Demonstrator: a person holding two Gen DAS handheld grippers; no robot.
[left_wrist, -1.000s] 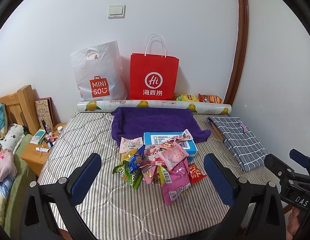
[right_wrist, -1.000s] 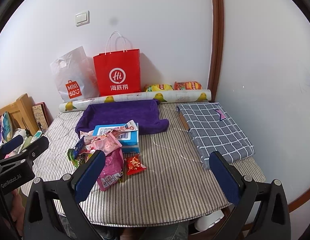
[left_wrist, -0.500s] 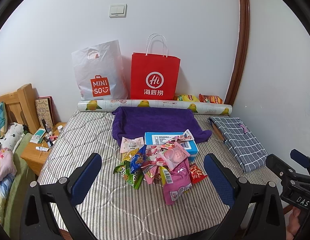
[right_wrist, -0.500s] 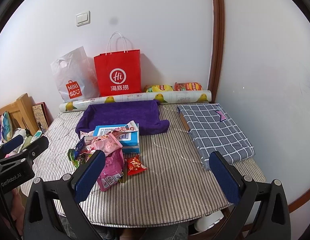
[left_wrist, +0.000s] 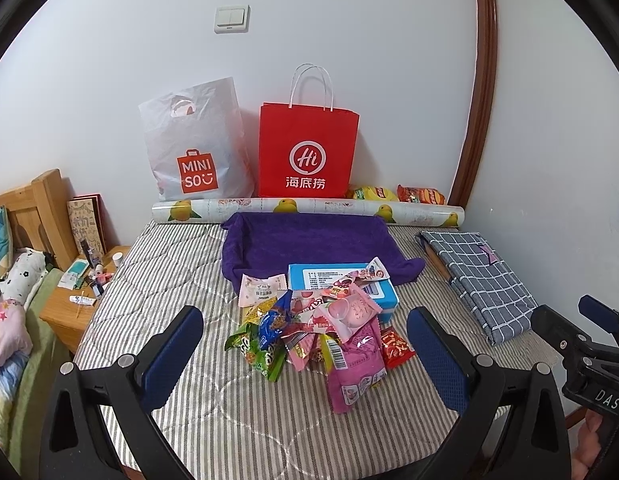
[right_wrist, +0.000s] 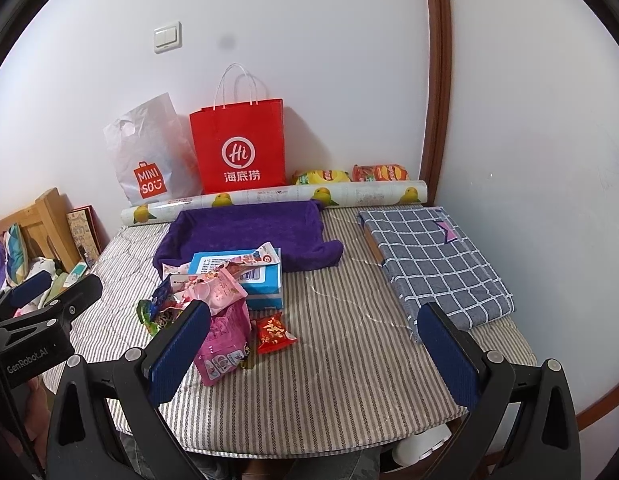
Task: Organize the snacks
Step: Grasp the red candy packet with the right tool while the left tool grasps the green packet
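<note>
A pile of snack packets [left_wrist: 309, 332] lies in the middle of the striped table top [left_wrist: 237, 420], with a big pink bag [left_wrist: 355, 364], a small red packet [left_wrist: 395, 346] and a blue box [left_wrist: 341, 284] behind. The pile also shows in the right wrist view [right_wrist: 213, 300], with the red packet [right_wrist: 274, 333] beside it. My left gripper [left_wrist: 305, 356] is open and empty, hovering in front of the pile. My right gripper [right_wrist: 314, 354] is open and empty, to the right of the pile.
A purple cloth tray [left_wrist: 313, 240] lies behind the pile. A red paper bag [left_wrist: 307, 152] and a white Miniso bag [left_wrist: 195, 148] lean on the wall behind a paper roll [left_wrist: 309, 208]. Two chip bags [left_wrist: 397, 194] lie at the back right. A folded checked cloth [right_wrist: 433, 260] lies on the right.
Both grippers have barely moved; the view has shifted very slightly. Nothing was picked up or released.
</note>
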